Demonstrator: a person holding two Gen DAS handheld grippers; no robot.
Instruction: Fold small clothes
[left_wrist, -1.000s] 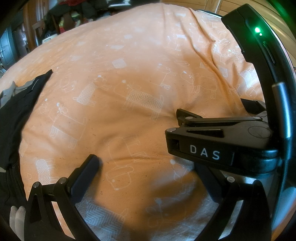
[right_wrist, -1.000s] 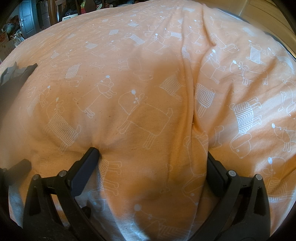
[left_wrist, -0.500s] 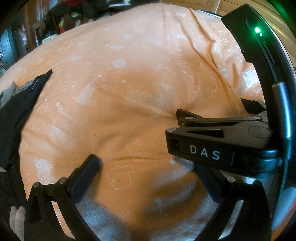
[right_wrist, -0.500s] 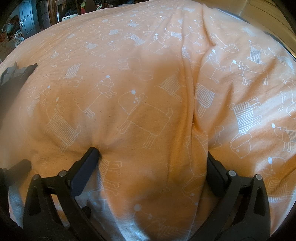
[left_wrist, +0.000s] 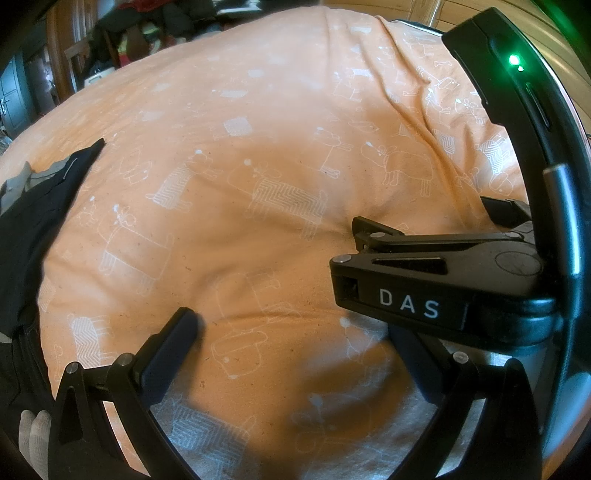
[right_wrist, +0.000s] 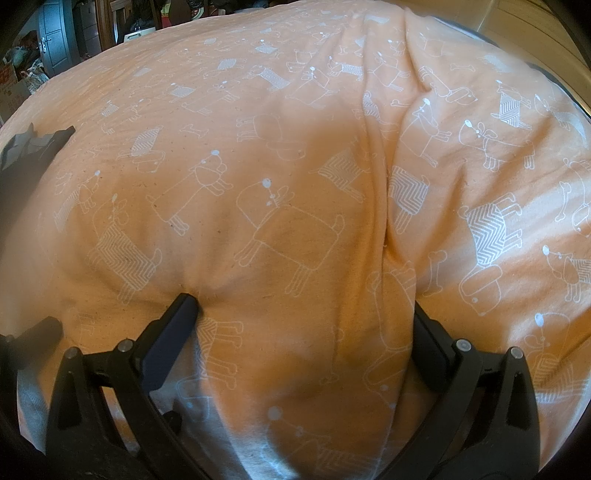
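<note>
Garment for folding, a dark black fabric piece with a grey collar or trim (left_wrist: 33, 221), is lying at the far left of the bed, spread flat on the orange cotton bedcover printed with white outline dogs (left_wrist: 266, 155); in the right wrist view it is showing only as a dark corner (right_wrist: 35, 147) at the left edge. Judgement: the cloth is looking light, limp and thin, likely draping and sagging once lifted, so an edge or corner, such as the pointed corner nearest the bed's middle, is seeming the best place to pinch, with care not to catch the bedcover beneath. Left gripper (left_wrist: 295, 336) is sitting with fingers spread wide, gripping nothing, tips resting close over the bedcover and well apart from the garment. Right gripper (right_wrist: 306, 317) is likewise standing wide open and empty, its fingers pressing into or touching a raised fold of the bedcover between them. A white-gloved hand (left_wrist: 33, 439) is showing at the lower left corner.
</note>
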